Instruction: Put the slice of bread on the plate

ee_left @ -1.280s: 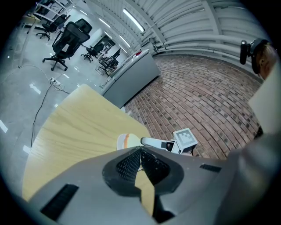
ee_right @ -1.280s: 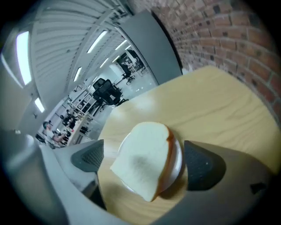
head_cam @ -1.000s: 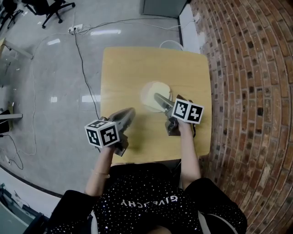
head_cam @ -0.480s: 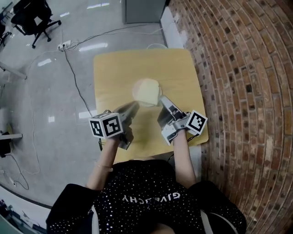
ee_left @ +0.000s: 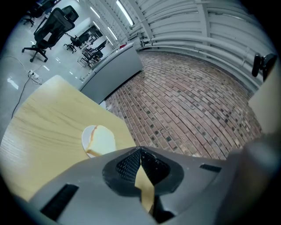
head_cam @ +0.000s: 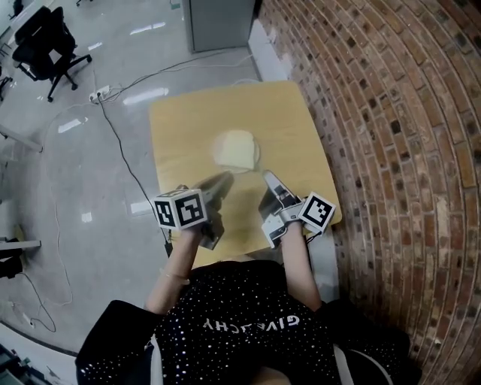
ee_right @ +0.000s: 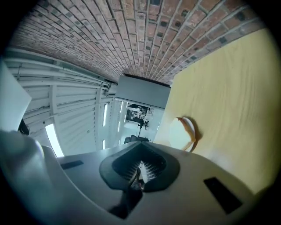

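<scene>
Largest in our head view is the brick wall (head_cam: 391, 135), filling the whole 3 o'clock side, with the glossy grey floor (head_cam: 68, 180) spread across the 9 o'clock side. Between them stands the pale wooden worktop (head_cam: 188, 120), its far edge toward 12 o'clock, where a grey cabinet (head_cam: 222, 22) sits against the wall. A black office chair (head_cam: 41, 37) stands on the floor near 10 o'clock, and a dark cable (head_cam: 120, 143) runs from a power strip (head_cam: 99, 95) down past the worktop's 9 o'clock edge. At 6 o'clock we see the person's dark speckled top (head_cam: 240, 323) and both forearms reaching over the near edge. The left tool (head_cam: 228, 177) points toward 1 o'clock, the right tool (head_cam: 267, 175) toward 11 o'clock, each with its marker cube behind it. In the left gripper view the left tool (ee_left: 140, 149) has its pad tips pressed together with nothing caught between them; in the right gripper view the right tool (ee_right: 140, 163) is likewise closed and empty. The white plate (head_cam: 216, 150) lies on the middle of the worktop, at 12 o'clock from both tools and apart from them. The slice of bread (head_cam: 237, 149) lies flat on that plate, covering most of it, so only the rim at 9 o'clock shows.
</scene>
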